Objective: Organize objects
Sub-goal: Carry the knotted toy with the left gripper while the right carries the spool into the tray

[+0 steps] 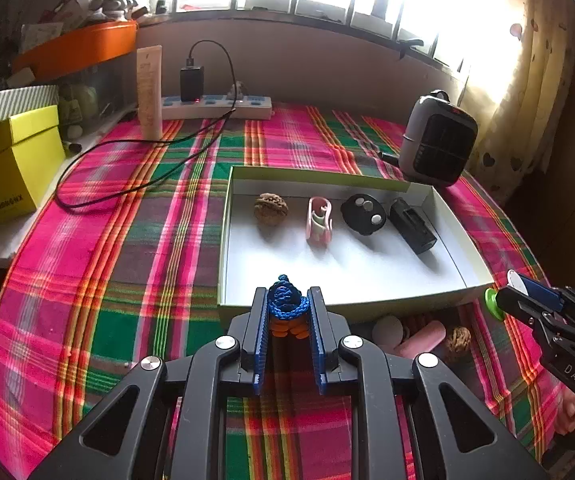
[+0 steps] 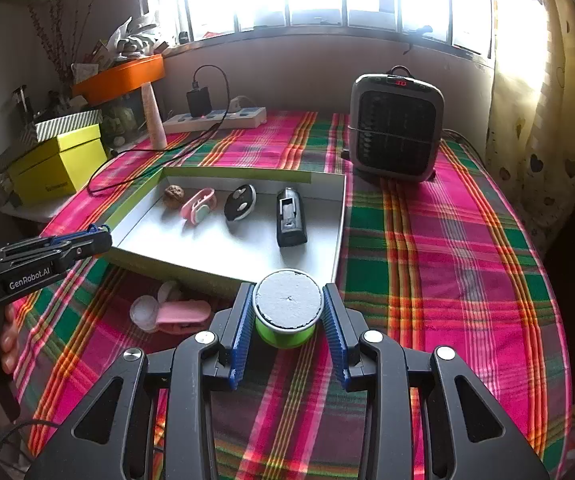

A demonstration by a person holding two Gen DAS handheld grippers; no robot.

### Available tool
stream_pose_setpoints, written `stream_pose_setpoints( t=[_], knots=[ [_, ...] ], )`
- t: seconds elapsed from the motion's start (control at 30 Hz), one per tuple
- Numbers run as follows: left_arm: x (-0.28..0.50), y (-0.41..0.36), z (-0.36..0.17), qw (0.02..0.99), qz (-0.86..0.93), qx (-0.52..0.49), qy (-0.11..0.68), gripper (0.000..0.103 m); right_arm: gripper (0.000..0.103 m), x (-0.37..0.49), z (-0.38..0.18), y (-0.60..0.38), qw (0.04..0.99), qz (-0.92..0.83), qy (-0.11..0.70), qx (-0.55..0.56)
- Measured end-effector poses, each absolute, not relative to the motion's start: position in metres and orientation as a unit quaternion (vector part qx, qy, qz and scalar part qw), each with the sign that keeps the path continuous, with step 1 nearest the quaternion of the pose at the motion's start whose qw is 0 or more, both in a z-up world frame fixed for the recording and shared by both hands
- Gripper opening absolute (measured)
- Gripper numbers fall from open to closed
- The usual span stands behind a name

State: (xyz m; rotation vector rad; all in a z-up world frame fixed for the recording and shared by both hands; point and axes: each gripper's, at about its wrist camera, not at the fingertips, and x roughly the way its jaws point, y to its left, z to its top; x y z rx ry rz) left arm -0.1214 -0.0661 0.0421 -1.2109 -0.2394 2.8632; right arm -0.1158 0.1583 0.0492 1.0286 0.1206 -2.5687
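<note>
A shallow white tray [image 1: 367,280] [image 2: 191,248] lies on the plaid cloth. It holds a walnut [image 1: 270,209], a pink clip [image 1: 319,220], a black key fob [image 1: 363,213] and a black box-shaped item [image 1: 412,225]. My left gripper [image 1: 287,300] is shut on a blue and orange knitted toy [image 1: 287,306] just above the tray's near rim. My right gripper [image 2: 288,300] is shut on a green spool with a grey top [image 2: 288,306] near the tray's near right corner; it shows at the right in the left wrist view [image 1: 503,302].
On the cloth before the tray lie a pink clip [image 2: 181,314], a clear round piece [image 2: 145,312] and a walnut [image 1: 457,340]. A grey heater [image 2: 395,128] stands behind the tray. A power strip [image 1: 215,106], black cable, cream tube [image 1: 150,92] and yellow box [image 1: 7,168] are at the back left.
</note>
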Motion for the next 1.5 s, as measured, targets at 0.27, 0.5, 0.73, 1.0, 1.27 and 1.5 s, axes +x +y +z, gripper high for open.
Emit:
stream_pose_setpoints(
  t=[0.27, 0.5, 0.73, 1.0, 1.27, 1.5],
  knots=[
    [-0.132, -0.067, 0.044, 0.011, 0.919, -0.387, -0.079, 0.017, 0.035, -0.126, 0.053, 0.156, 0.187, -0.912, 0.046, 0.362],
    [-0.142, -0.068, 0.045, 0.01, 0.918, -0.388, -0.08, 0.017, 0.035, -0.134, 0.054, 0.154, 0.188, -0.912, 0.047, 0.361],
    [-0.153, -0.069, 0.043, 0.009, 0.917, -0.391, -0.08, 0.017, 0.035, -0.15, 0.055, 0.149, 0.189, -0.912, 0.051, 0.36],
    [-0.17, -0.069, 0.038, 0.01, 0.914, -0.398, -0.079, 0.017, 0.035, -0.17, 0.047, 0.144, 0.2, -0.907, 0.042, 0.368],
    [-0.185, -0.068, 0.031, 0.011, 0.911, -0.406, -0.077, 0.017, 0.035, -0.181, 0.036, 0.142, 0.201, -0.901, 0.046, 0.382],
    [-0.192, -0.067, 0.023, 0.008, 0.906, -0.416, -0.075, 0.017, 0.035, -0.187, 0.027, 0.139, 0.204, -0.896, 0.056, 0.391]
  ],
)
